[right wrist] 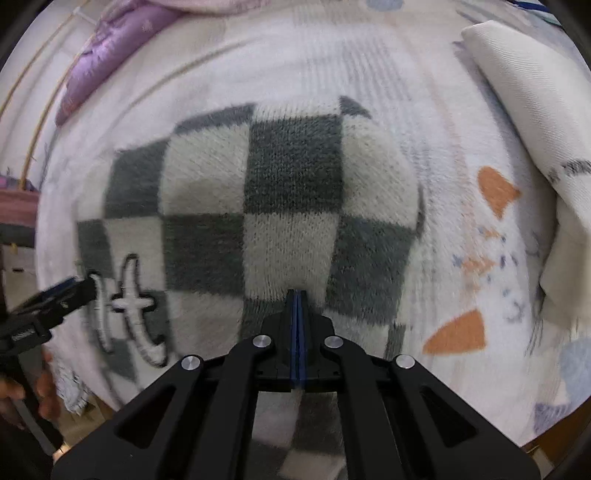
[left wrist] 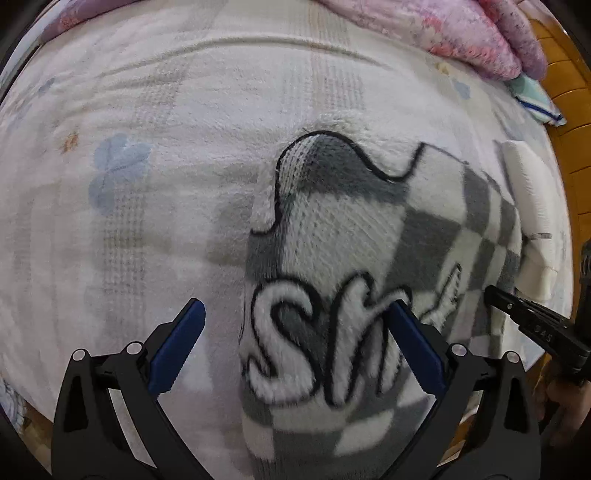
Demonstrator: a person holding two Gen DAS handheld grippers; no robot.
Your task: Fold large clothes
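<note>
A fuzzy grey-and-white checkered sweater (left wrist: 369,240) with white script lettering outlined in black lies on a pale floral bed sheet (left wrist: 147,147). My left gripper (left wrist: 295,321) is open, its blue-padded fingers spread over the sweater's left edge and the lettering. My right gripper (right wrist: 297,295) is shut, its tips pressed at the near edge of the sweater (right wrist: 258,192); whether cloth is pinched between them is hidden. The right gripper also shows in the left wrist view (left wrist: 495,293), at the sweater's right side. The left gripper shows at the left of the right wrist view (right wrist: 88,284).
A pink fluffy blanket (left wrist: 461,29) lies at the far edge of the bed. A folded white cloth (right wrist: 535,129) lies to the right of the sweater. A purple pillow (right wrist: 107,62) lies at the back left. A wooden floor (left wrist: 569,92) shows beyond the bed.
</note>
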